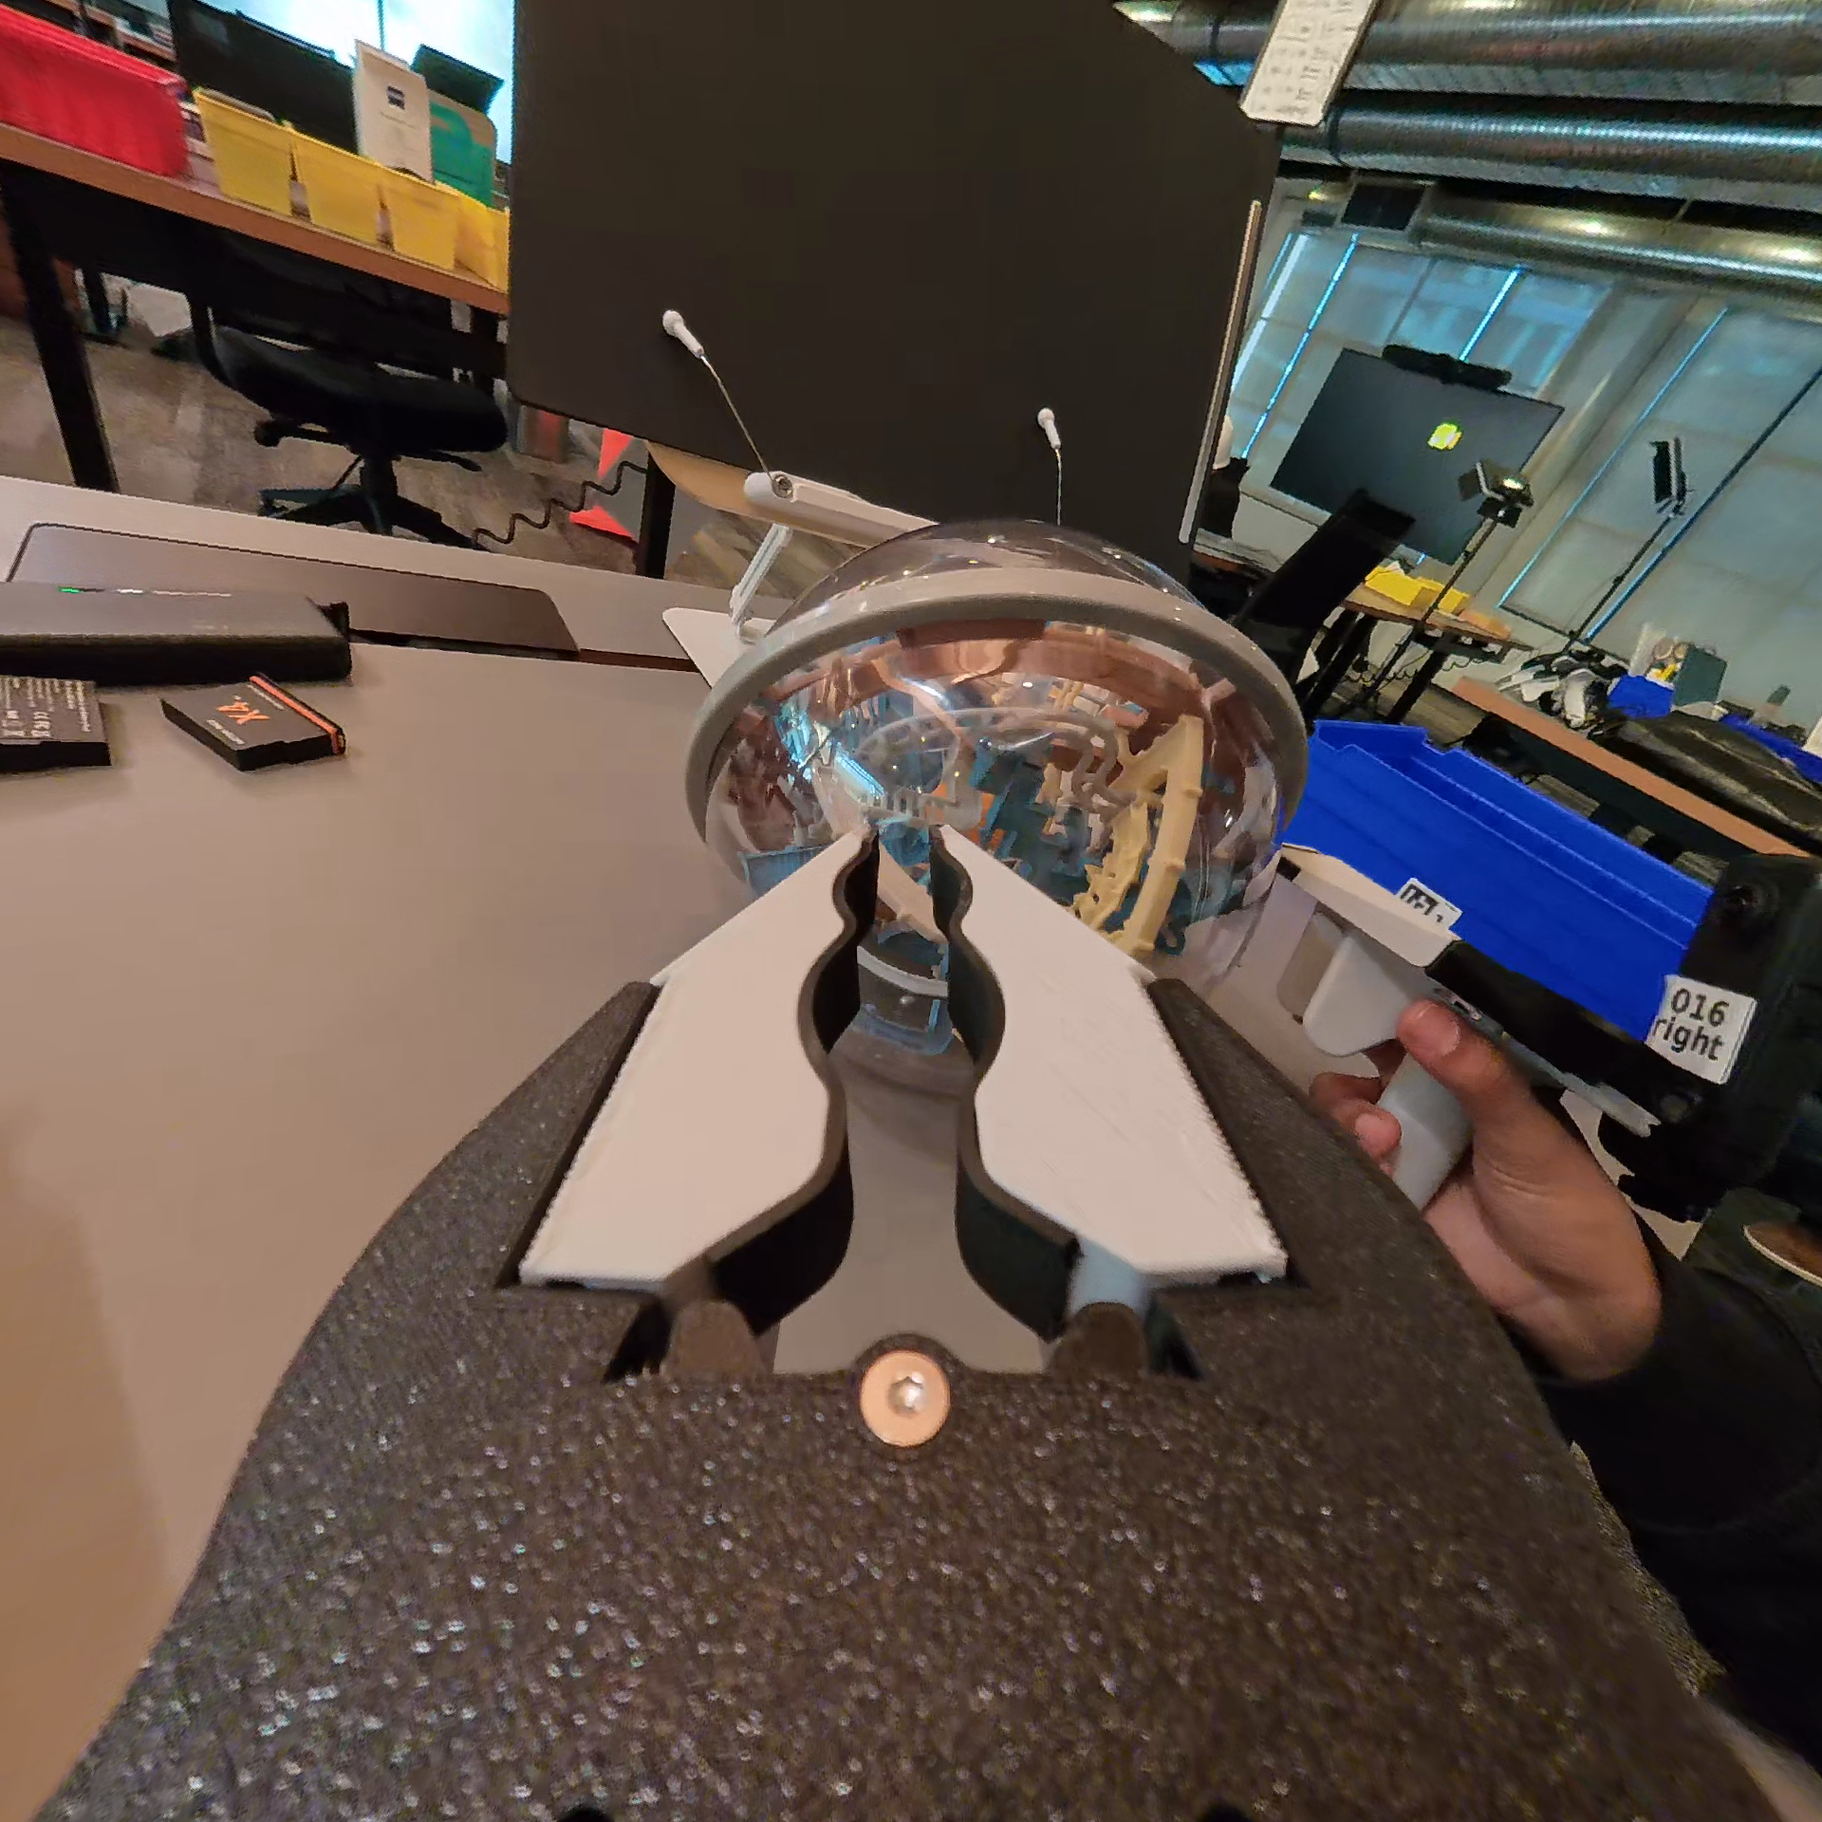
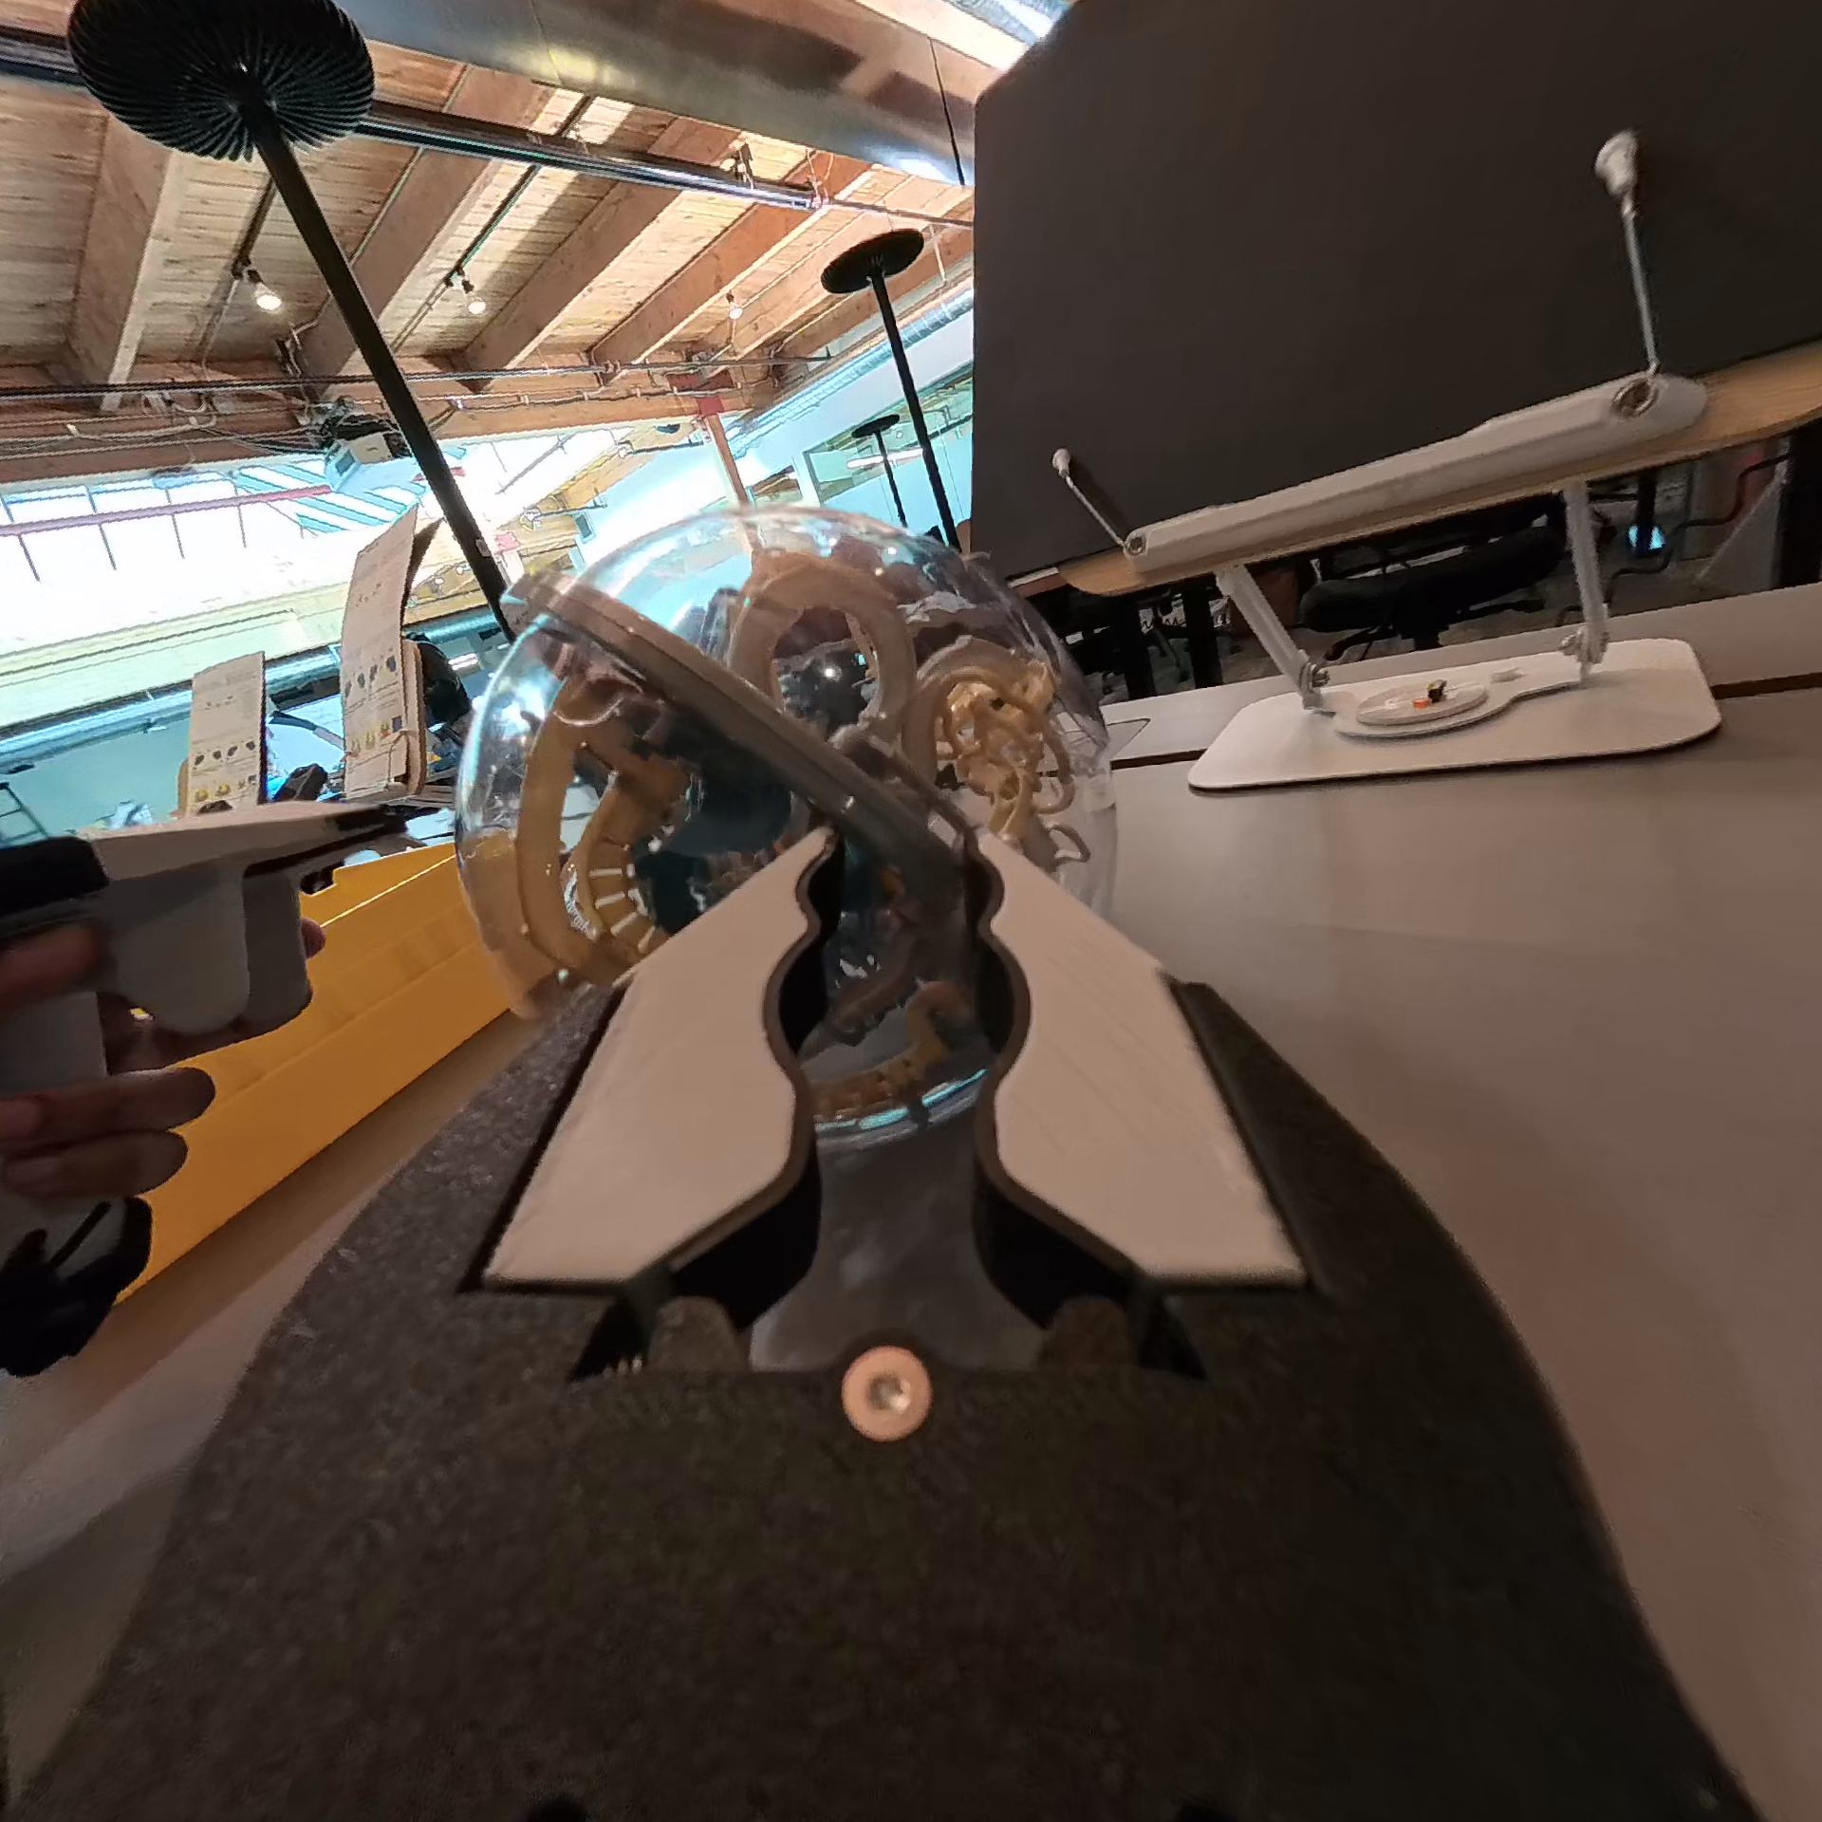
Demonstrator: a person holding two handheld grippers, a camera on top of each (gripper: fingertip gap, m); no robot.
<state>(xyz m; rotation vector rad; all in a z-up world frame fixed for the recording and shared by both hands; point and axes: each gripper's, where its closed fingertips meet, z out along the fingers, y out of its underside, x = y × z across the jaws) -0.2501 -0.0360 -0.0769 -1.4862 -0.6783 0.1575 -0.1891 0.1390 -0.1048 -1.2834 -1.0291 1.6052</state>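
Note:
A clear plastic maze ball (image 1: 996,749) with a grey ring around its middle and beige and blue tracks inside sits low over the grey table (image 1: 345,986). My left gripper (image 1: 904,838) has its jaws a narrow gap apart, with both tips against the ball's shell just under the ring; nothing is between them. My right gripper (image 2: 902,848) is a little wider apart, its tips against the other side of the ball (image 2: 769,789), where the tilted ring crosses. Each gripper shows in the other's view, held by a hand: the right one (image 1: 1380,937), the left one (image 2: 197,887).
A white desk-lamp base (image 2: 1459,730) and its arm stand behind the ball, before a dark divider panel (image 1: 887,197). Flat black devices (image 1: 168,641) and small black packs (image 1: 251,722) lie at the left. A blue bin (image 1: 1479,838) is at the right, a yellow bin (image 2: 325,1025) beside it. The gap from one gripper's tips to the other's is roughly 20 centimeters.

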